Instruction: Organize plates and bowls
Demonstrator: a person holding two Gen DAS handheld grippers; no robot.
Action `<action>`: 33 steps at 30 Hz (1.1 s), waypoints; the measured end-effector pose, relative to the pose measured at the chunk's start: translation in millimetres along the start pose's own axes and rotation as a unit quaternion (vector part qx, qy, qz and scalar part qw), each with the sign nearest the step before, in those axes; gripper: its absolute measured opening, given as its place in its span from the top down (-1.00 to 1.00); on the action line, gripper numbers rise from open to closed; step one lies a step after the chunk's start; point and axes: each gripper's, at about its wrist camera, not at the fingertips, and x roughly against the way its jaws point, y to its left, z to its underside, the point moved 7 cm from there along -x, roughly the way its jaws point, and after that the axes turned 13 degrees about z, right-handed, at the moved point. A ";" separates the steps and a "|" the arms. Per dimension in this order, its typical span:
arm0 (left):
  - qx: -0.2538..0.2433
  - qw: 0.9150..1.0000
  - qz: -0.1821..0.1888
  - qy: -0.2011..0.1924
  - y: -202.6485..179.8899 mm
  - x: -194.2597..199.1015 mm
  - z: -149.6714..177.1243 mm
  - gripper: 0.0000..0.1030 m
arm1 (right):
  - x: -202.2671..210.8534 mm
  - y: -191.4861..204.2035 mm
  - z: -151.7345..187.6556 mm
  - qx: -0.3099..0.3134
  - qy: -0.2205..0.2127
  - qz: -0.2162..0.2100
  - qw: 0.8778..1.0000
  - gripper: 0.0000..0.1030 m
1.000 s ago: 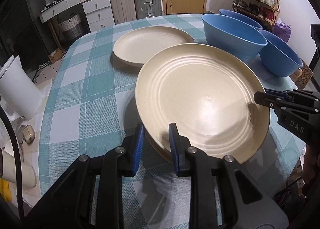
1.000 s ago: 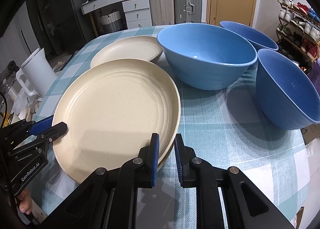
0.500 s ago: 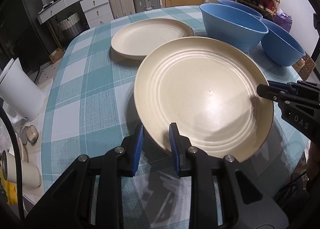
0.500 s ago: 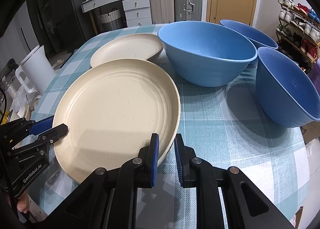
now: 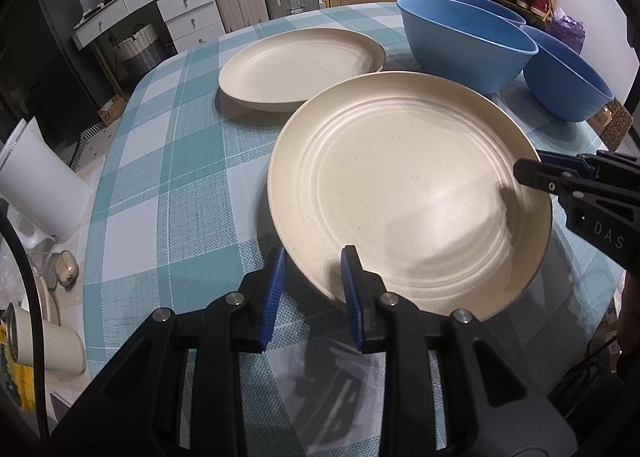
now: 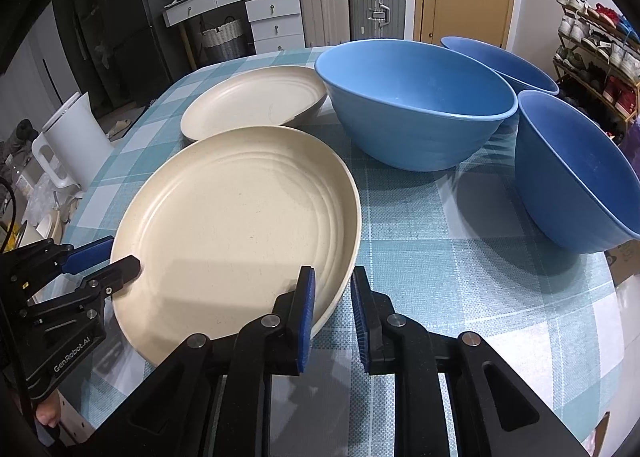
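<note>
**Near plate set down, both grips letting go**

Now that the near plate (image 5: 408, 193) lies flat on the checked tablecloth (image 5: 172, 161), where a second ago its near edge hung tilted above the cloth, both grippers are letting go. The left gripper (image 5: 312, 281) has its jaws opening: the plate's rim sits between the blue pads (image 5: 276, 289), but a gap shows on each side. The right gripper (image 6: 332, 313) is opening too, its pads standing clear of the opposite rim. Neither is clenched on anything.

This suggests the plate has been placed short of the far plate (image 5: 300, 69), which it only nears at one edge rather than covering. If stacking is the aim, that step looks unfinished. The three blue bowls (image 6: 416, 105) stand apart, un-nested, on the right side of the table.

Both hands have kept their place through the release. Each gripper points steeply down at the table from the plate's near side, left and right flanking it.
</note>
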 end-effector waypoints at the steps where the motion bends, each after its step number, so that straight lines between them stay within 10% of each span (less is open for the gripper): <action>1: 0.006 1.000 0.007 -0.003 1.6 0.7 -0.7 0.47 | 0.3 0.6 -0.2 0.000 0.000 -0.004 1.000 0.47; 5: 0.027 0.999 0.035 -0.011 6.2 4.0 -2.4 0.35 | 6.7 2.5 -3.0 0.001 -0.013 -0.022 1.000 0.05; 11: 0.066 0.995 0.053 -0.044 17.1 21.9 -9.8 -0.52 | 20.1 -1.9 -10.6 0.003 -0.034 -0.040 0.999 -0.35; 18: 0.123 0.985 0.072 -0.095 37.3 57.5 -23.9 -0.99 | 54.8 -8.3 -36.1 0.005 -0.083 -0.082 0.993 -0.81; 33: 0.155 0.976 0.028 -0.150 82.7 100.0 -65.8 -0.98 | 112.8 -17.2 -129.4 0.010 -0.132 -0.147 0.980 -0.99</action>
